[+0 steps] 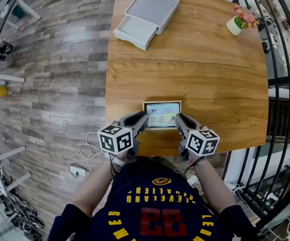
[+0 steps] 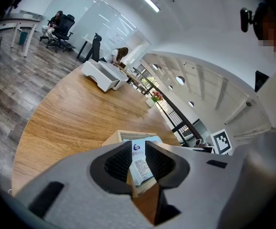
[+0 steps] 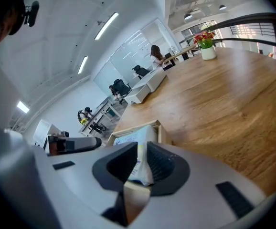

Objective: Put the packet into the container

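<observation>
A light-blue printed packet [image 1: 162,113] lies flat over a small wooden container [image 1: 162,102] near the table's front edge. My left gripper [image 1: 146,118] is shut on the packet's left end, and my right gripper [image 1: 177,118] is shut on its right end. In the left gripper view the packet [image 2: 140,162] runs between the dark pads [image 2: 118,163], with the container's rim [image 2: 116,137] just beyond. In the right gripper view the packet [image 3: 139,159] fills the gap between the pads [image 3: 162,163], above the container's wall [image 3: 134,127]. The container's inside is hidden by the packet.
A white tray with an open drawer [image 1: 147,14] stands at the table's [image 1: 195,69] far left. A small pot of flowers [image 1: 240,20] sits at the far right corner. A black railing [image 1: 285,79] runs along the right, and cables [image 1: 85,157] lie on the floor at the left.
</observation>
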`<state>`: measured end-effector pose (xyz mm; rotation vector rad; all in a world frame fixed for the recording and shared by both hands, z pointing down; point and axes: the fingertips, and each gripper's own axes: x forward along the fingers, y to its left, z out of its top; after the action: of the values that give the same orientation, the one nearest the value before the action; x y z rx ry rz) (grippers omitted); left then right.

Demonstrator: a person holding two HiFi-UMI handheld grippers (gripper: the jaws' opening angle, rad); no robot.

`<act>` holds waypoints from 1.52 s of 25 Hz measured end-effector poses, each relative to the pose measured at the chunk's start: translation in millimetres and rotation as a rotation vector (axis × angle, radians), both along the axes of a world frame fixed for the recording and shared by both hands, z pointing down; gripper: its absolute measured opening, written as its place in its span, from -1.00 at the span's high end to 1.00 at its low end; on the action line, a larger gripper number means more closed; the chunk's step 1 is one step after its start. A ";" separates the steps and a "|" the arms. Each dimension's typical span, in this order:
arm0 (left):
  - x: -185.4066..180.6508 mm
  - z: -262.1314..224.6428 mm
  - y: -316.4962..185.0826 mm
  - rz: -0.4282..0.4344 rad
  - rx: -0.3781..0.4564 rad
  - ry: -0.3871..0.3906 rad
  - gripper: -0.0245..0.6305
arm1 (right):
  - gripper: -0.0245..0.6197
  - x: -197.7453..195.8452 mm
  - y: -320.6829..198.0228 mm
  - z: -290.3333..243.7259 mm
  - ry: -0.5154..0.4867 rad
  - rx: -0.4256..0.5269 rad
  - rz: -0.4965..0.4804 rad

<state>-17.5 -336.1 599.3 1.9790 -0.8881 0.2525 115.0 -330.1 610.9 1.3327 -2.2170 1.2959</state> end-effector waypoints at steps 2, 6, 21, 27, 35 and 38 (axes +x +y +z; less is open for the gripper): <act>0.5 -1.4 0.2 0.007 0.011 -0.007 0.65 | 0.61 -0.1 0.1 -0.5 -0.003 0.002 -0.002; 0.5 -4.3 2.0 0.008 0.016 -0.005 0.65 | 0.51 1.7 -1.9 -6.6 -0.017 0.023 0.025; 15.5 -31.9 25.4 0.015 0.077 -0.016 0.65 | 0.45 3.6 9.8 -58.7 0.048 0.171 0.003; 24.5 -56.1 42.2 0.030 0.135 -0.014 0.65 | 0.62 -6.1 23.2 -87.3 0.002 0.235 -0.017; 29.6 -93.1 57.0 0.060 0.292 -0.080 0.65 | 0.86 -15.2 49.0 -116.6 -0.012 0.295 -0.062; 33.0 -105.1 64.0 0.061 0.338 -0.079 0.65 | 0.86 -17.8 60.1 -125.1 -0.009 0.312 -0.079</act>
<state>15.5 -272.1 494.2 2.3243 -0.9714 0.2280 97.3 -270.0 485.8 1.3235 -2.5293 0.9588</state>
